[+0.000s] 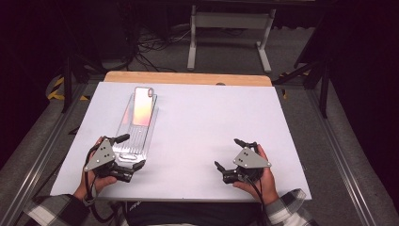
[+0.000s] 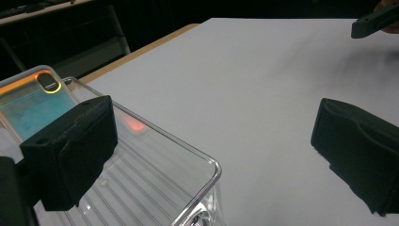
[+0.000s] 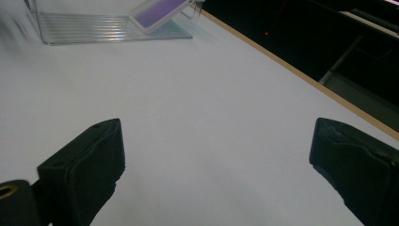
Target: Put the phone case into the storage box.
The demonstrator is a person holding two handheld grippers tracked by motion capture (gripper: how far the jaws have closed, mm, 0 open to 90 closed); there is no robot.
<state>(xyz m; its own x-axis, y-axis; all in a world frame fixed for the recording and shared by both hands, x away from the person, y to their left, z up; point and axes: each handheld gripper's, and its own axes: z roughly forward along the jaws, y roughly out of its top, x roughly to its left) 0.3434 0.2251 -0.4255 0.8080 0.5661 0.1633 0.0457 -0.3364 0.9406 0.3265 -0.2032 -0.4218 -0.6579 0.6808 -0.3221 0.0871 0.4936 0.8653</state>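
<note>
A clear ribbed plastic tray (image 1: pixel 136 129) lies on the left of the white table (image 1: pixel 207 117). A phone case (image 1: pixel 142 104) with an orange-pink sheen rests on the tray's far end. My left gripper (image 1: pixel 131 151) is open at the tray's near end, one jaw over the tray and the other past its near right corner. In the left gripper view the tray's corner (image 2: pixel 188 165) sits between the open jaws of the left gripper (image 2: pixel 214 157), with the phone case (image 2: pixel 33 101) behind. My right gripper (image 1: pixel 229 153) is open over bare table at the right front, nothing in it.
In the right gripper view the open right gripper (image 3: pixel 221 167) faces the tray (image 3: pixel 94 28) and phone case (image 3: pixel 157 10) far off. A wooden strip (image 1: pixel 188 77) edges the table's far side. Metal frame legs (image 1: pixel 230 28) and cables lie on the floor beyond.
</note>
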